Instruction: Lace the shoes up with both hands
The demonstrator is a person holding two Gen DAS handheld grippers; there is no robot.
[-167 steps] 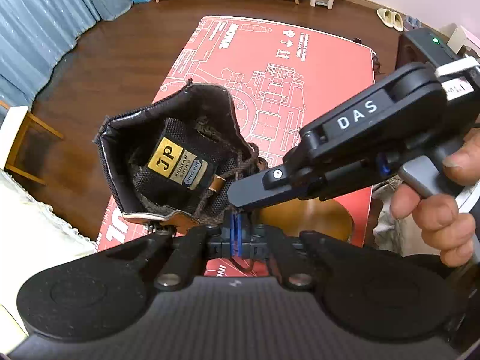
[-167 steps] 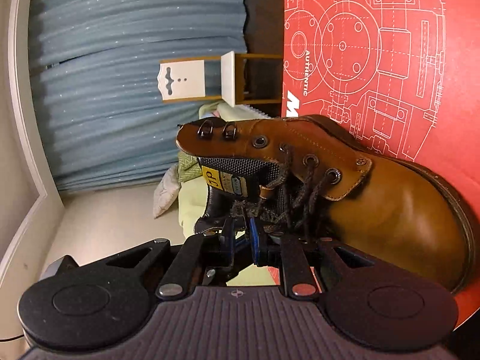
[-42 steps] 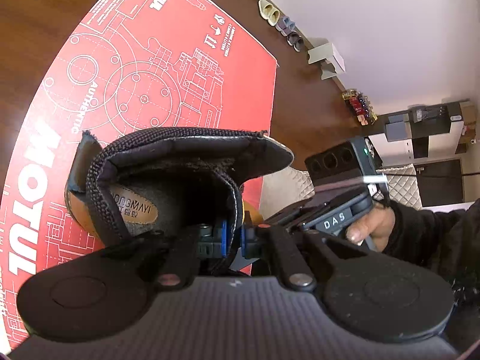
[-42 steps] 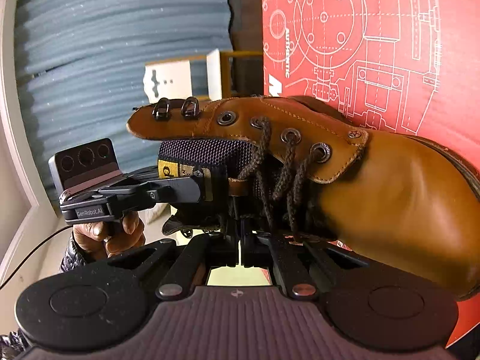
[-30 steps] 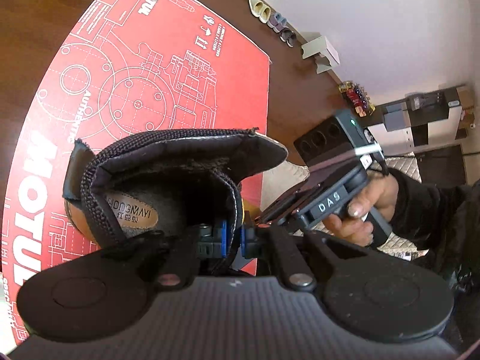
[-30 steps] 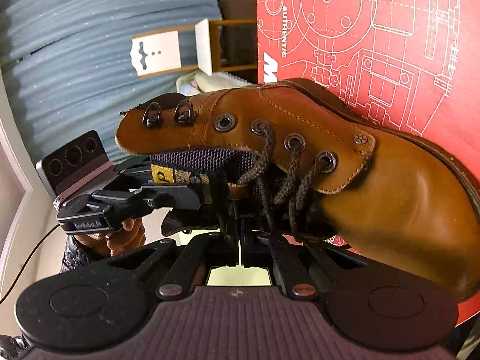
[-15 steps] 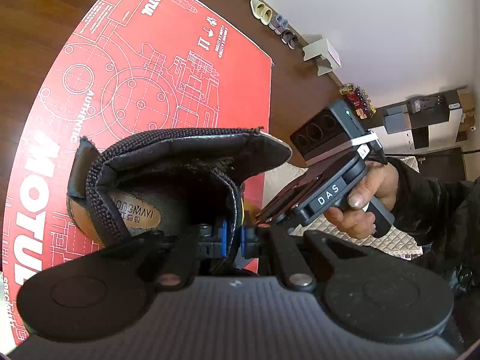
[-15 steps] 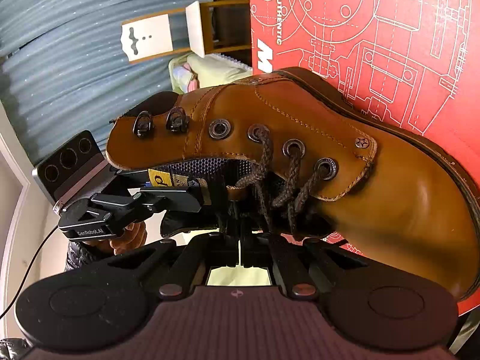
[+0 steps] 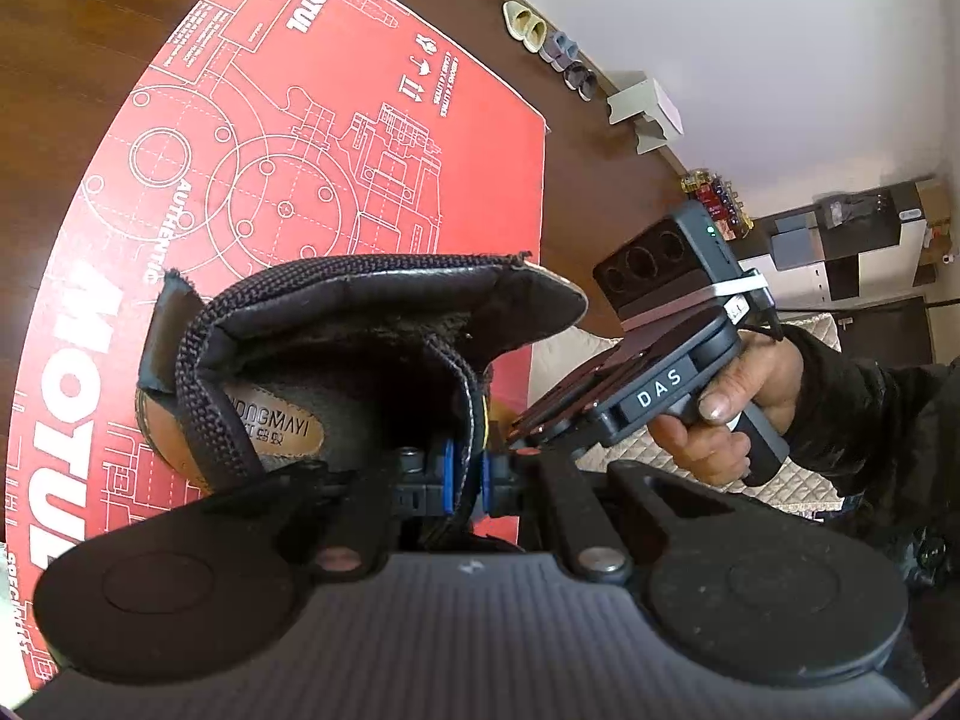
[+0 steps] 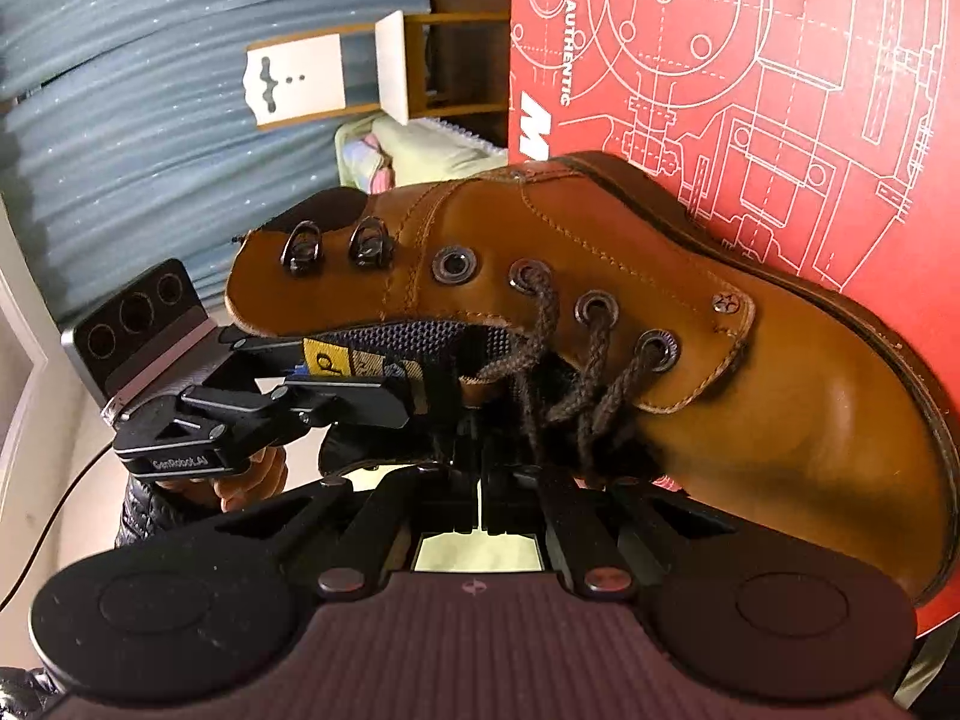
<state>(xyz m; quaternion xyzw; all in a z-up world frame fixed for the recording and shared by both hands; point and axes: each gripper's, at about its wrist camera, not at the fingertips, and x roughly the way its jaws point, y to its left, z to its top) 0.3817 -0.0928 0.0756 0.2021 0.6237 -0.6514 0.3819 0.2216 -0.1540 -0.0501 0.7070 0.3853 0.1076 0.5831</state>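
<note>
Left wrist view: the boot point(image 9: 336, 324) is held above the red mat point(image 9: 252, 138) — its tongue point(image 9: 474, 402) pinched by the left gripper point(image 9: 467, 477). The right gripper point(image 10: 480, 498) is pressed together by the lace point(image 10: 540, 354) — whether it is gripped cannot be told.

A red mat point(image 9: 336, 138) printed with white machine drawings and the word MOTUL covers much of a dark wooden floor point(image 9: 90, 30), with pairs of slippers point(image 9: 549, 42) lined up along the foot of a white wall point(image 9: 750, 30) and a small pale stool point(image 9: 648, 111) close by. From the other side, blue curtains point(image 10: 150, 120) hang behind a white wooden chair point(image 10: 336, 78), which stands at the edge of the mat, and a heap of pale green bedding point(image 10: 420, 156) lies just beside the chair.
</note>
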